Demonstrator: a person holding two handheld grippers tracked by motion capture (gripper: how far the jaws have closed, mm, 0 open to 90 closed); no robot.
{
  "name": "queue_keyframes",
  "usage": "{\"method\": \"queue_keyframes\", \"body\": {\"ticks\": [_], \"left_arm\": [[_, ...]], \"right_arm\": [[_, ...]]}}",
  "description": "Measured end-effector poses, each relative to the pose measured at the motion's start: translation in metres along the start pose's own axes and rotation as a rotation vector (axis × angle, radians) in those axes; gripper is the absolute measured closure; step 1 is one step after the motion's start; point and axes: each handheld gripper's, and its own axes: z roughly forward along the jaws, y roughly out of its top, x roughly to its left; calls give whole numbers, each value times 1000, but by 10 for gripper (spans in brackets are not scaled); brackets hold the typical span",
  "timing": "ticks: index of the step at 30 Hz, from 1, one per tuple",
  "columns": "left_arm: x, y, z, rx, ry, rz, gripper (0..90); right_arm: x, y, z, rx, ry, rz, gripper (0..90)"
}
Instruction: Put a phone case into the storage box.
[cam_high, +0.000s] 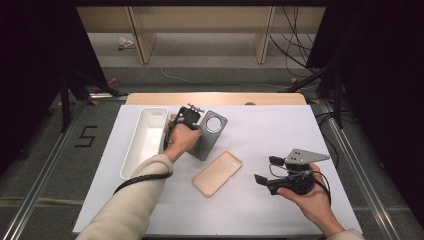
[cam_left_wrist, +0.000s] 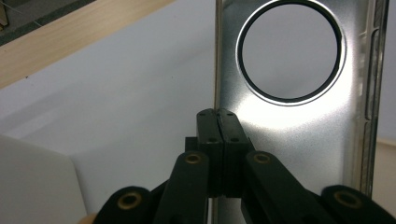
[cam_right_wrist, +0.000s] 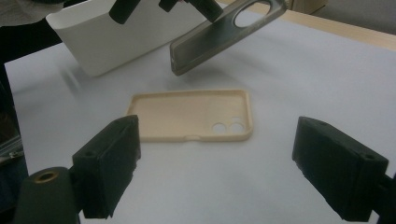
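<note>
In the high view, a grey phone case (cam_high: 209, 136) is gripped at its edge by the left gripper (cam_high: 189, 116), just beside a long white tray (cam_high: 131, 156) that lies on the white table sheet (cam_high: 280, 130). Nothing can be seen inside the tray. A beige phone case (cam_high: 217, 173) is laid flat on the sheet, hollow side up, between the two hands. The right gripper (cam_high: 265, 170) is held low at the right side of the sheet, its jaws parted and nothing between them.

In the left gripper view, the jaws are seen pressed together on the thin edge of the grey phone case (cam_left_wrist: 289, 135), below its large round opening. A corner of the white tray (cam_left_wrist: 32, 182) is seen at the lower left.

In the right gripper view, the black jaws are spread wide with only the sheet (cam_right_wrist: 327, 79) between them. The beige phone case (cam_right_wrist: 191, 115) is seen lying ahead of them, and the grey phone case (cam_right_wrist: 219, 39) is held tilted above the sheet, clear of it. The white tray (cam_right_wrist: 112, 42) is seen behind; its inside is hidden by its wall.
</note>
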Motion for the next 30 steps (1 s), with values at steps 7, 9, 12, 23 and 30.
{"method": "queue_keyframes", "body": {"ticks": [7,9,12,23,30], "left_arm": [[10,5,-21,-71,42,-66,890],[13,6,-26,-79,48,-74,890],[17,8,-33,-103,58,-85,890],[30,16,-53,-179,99,-111,891],[43,16,-61,-199,118,-144,890]], "right_arm": [[0,0,-1,1,-2,2,160],[0,0,-1,-1,-2,2,160],[0,0,-1,1,-3,1,160],[0,0,-1,2,-2,2,160],[0,0,-1,2,-2,1,160]]}}
